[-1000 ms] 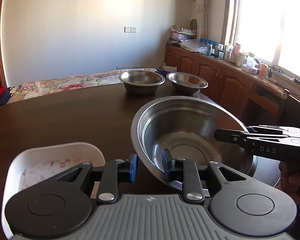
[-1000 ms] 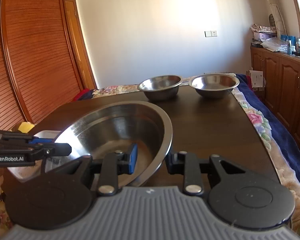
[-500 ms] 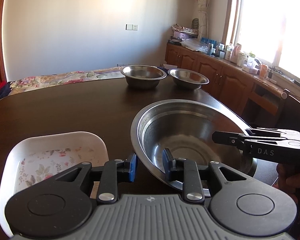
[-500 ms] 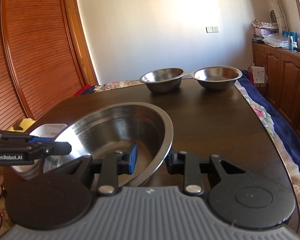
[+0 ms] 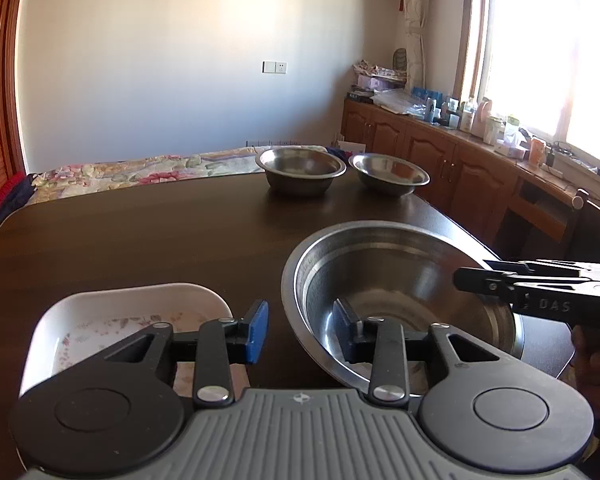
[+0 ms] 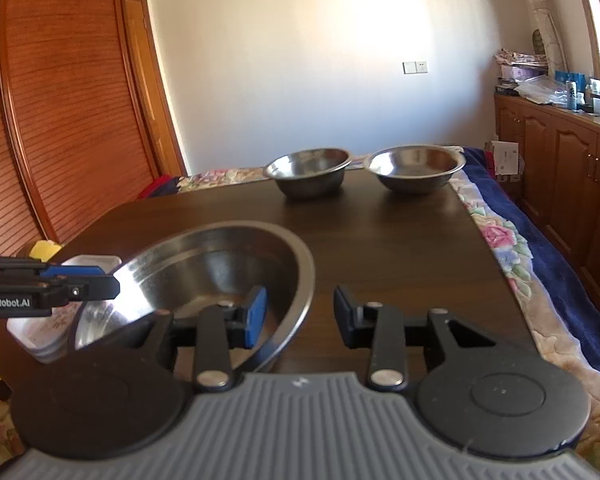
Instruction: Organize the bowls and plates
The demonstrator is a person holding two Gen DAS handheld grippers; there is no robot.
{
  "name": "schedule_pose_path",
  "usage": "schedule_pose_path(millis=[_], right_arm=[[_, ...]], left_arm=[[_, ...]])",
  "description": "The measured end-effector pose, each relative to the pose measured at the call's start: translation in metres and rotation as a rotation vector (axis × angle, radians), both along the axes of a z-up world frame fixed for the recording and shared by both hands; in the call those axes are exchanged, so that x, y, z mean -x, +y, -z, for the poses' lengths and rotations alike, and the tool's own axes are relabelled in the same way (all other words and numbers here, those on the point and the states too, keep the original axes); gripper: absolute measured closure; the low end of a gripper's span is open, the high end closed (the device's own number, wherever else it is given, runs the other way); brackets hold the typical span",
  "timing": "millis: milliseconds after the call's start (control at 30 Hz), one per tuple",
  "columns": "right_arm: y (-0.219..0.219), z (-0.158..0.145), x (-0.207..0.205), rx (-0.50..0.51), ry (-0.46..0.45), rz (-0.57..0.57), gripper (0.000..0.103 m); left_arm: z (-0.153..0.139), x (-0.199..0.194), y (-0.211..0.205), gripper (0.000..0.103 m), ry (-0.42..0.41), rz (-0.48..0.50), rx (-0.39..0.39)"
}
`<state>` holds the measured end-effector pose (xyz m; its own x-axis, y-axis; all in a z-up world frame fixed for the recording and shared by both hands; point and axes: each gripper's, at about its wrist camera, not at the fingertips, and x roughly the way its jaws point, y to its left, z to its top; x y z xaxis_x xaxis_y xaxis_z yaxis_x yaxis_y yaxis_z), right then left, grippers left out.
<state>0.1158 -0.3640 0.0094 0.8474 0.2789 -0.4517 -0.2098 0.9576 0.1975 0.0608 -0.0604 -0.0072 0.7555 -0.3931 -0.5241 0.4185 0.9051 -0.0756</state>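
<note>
Plates and bowls sit on a dark wooden tabletop (image 5: 140, 232). Farthest left, at the near edge, lies a white dish (image 5: 112, 312) with a flower pattern inside. Just over its near right corner is the left tool (image 5: 300, 330), fingers spread wide, one blue pad (image 5: 258, 332) outside and the other finger inside the rim of a big steel bowl (image 5: 400, 264); neither presses the rim, so it straddles the edge without gripping. The big bowl is just right of the white dish, near the tabletop's front, tilted, its rim nearest the left tool raised. On its right side the right tool (image 6: 300, 320) stands the same way, fingers apart, the blue pad (image 6: 256, 316) inside the bowl and the other finger outside, the rim loose in the gap. A hand (image 5: 592, 368) shows at the far right behind that tool's black body. At the far edge of the tabletop, well apart from the big bowl, two smaller steel bowls stand upright side by side: a deeper one (image 5: 300, 170) on the left, a shallower one (image 5: 388, 174) on the right, close but not touching.
</note>
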Motion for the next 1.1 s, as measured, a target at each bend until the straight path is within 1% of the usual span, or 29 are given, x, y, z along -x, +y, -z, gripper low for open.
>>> schedule_pose_path(millis=[133, 267, 467, 633, 867, 1100], right_arm=[[-0.011, -0.011, 0.002, 0.006, -0.031, 0.02, 0.062], [-0.018, -0.024, 0.002, 0.019, -0.064, 0.031, 0.056], [-0.024, -0.041, -0.013, 0.064, -0.099, 0.031, 0.056], [-0.032, -0.049, -0.034, 0.084, -0.118, 0.028, 0.056], [-0.032, -0.045, -0.081, 0.083, -0.099, -0.007, 0.056], [-0.024, -0.032, -0.133, 0.071, -0.033, -0.048, 0.056]], left_arm=[[-0.005, -0.001, 0.002, 0.06, -0.014, -0.002, 0.0], [-0.01, -0.002, 0.001, 0.059, -0.026, -0.004, -0.002], [-0.023, -0.016, -0.003, 0.059, -0.053, 0.004, -0.03], [-0.038, -0.033, 0.0, 0.058, -0.071, -0.001, -0.026], [-0.047, -0.075, -0.004, 0.058, -0.062, 0.003, -0.027], [-0.045, -0.131, -0.024, 0.058, -0.043, 0.022, -0.048]])
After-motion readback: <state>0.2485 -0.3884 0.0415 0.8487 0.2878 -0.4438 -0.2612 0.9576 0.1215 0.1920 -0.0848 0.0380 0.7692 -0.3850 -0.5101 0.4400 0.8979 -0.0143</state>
